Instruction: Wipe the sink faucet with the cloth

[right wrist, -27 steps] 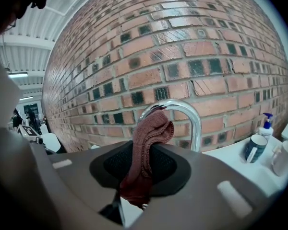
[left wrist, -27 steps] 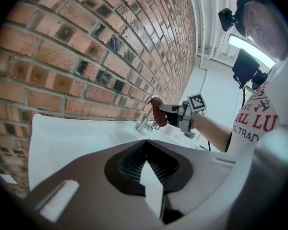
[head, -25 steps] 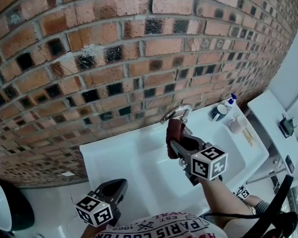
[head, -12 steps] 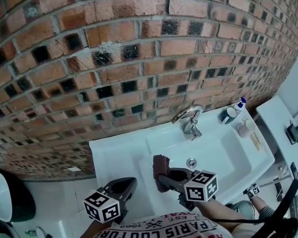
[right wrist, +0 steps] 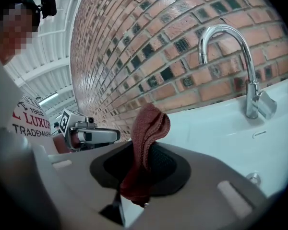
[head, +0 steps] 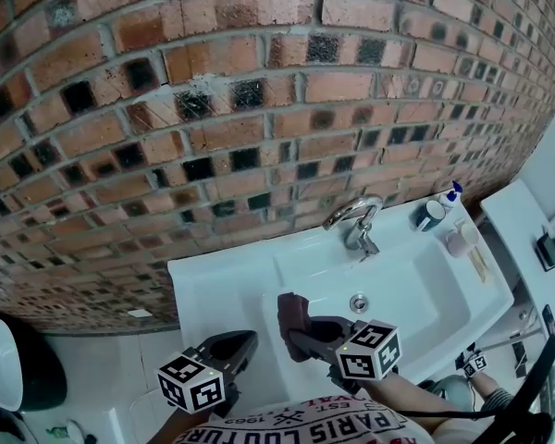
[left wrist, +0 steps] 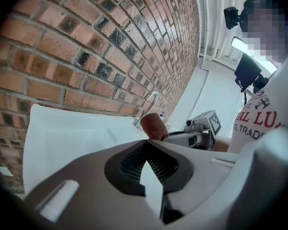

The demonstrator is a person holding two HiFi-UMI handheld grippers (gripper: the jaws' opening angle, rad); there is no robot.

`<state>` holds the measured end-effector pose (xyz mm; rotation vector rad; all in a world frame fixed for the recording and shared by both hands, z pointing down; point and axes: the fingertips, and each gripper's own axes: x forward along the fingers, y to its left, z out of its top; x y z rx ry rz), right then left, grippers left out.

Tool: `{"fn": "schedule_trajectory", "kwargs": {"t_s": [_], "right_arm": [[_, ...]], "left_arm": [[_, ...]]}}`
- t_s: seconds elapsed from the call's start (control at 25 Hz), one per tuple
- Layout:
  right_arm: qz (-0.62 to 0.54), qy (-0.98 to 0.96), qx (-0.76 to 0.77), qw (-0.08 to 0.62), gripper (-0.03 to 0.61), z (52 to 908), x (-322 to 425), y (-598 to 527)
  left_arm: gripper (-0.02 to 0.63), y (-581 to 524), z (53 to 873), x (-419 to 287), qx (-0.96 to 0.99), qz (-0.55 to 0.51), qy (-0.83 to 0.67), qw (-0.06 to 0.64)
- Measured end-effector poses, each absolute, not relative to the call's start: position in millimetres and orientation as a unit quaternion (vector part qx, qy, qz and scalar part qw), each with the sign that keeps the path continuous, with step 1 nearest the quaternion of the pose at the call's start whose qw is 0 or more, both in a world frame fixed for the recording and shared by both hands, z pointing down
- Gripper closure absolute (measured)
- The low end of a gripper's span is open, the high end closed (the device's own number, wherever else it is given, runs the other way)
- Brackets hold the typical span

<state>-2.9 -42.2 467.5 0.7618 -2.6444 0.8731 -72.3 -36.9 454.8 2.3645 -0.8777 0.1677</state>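
right tool [head: 298, 327] pinches the cloth [head: 289, 309] well short of the faucet [head: 351, 218], so i'd press its free fold onto the spout and rub along the curve; left tool [head: 239, 340] is pressed together, empty.

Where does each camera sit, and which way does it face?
Head view: on the person's head, facing steeply down at the sink, faucet and brick wall; shows left tool, right tool and shirt.
Left gripper view: on the left tool, facing across the sink toward the faucet; shows its shut jaws, the right tool, the shirt.
Right gripper view: on the right tool, facing the faucet; shows jaws shut on the cloth, the left tool.
Shared: all three show the faucet.
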Motion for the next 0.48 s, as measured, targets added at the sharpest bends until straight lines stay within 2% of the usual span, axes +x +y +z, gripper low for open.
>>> {"fn": "schedule_trajectory", "kwargs": {"t_s": [0.48], "right_arm": [[0.314,-0.906,0.258,0.116,0.491,471.7,-6.8,-45.9]], "left_arm": [[0.609,-38.6,464.1,-70.7,0.888,0.064,-0.327,0.318]]}}
